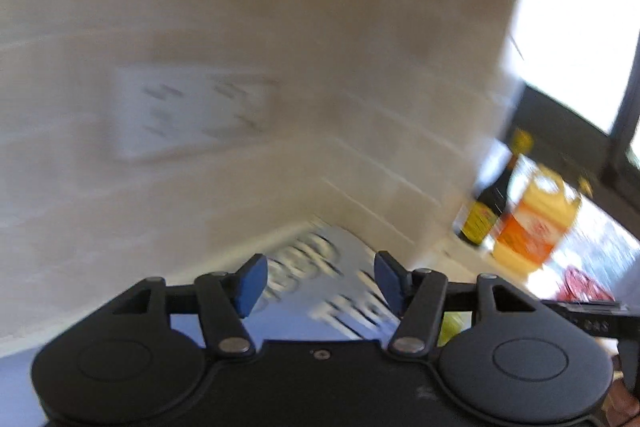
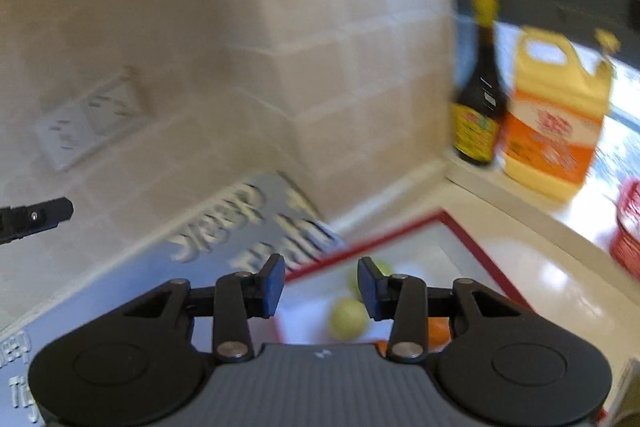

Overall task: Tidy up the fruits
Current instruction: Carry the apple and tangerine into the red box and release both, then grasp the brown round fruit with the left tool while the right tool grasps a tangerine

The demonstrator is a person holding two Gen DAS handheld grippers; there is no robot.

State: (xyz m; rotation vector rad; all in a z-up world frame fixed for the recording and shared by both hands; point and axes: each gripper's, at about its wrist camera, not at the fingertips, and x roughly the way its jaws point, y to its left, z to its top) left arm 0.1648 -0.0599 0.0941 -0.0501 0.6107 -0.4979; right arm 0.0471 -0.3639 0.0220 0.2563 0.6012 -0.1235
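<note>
In the right wrist view a white tray with a red rim (image 2: 472, 247) lies on the counter. In it are two yellow-green round fruits (image 2: 347, 319) (image 2: 382, 267) and an orange fruit (image 2: 438, 333) partly hidden behind my right gripper. My right gripper (image 2: 322, 287) is open and empty, held above the tray's left part. My left gripper (image 1: 320, 285) is open and empty above a blue-grey mat (image 1: 316, 291) with white lettering; a sliver of yellow-green fruit (image 1: 452, 327) shows behind it. Both views are blurred.
A tiled wall with a socket plate (image 2: 88, 119) stands close ahead. A dark sauce bottle (image 2: 478, 99) and a yellow-orange jug (image 2: 552, 123) stand at the counter's back right. A red basket (image 2: 628, 227) sits at the right edge. The mat (image 2: 224, 247) lies left of the tray.
</note>
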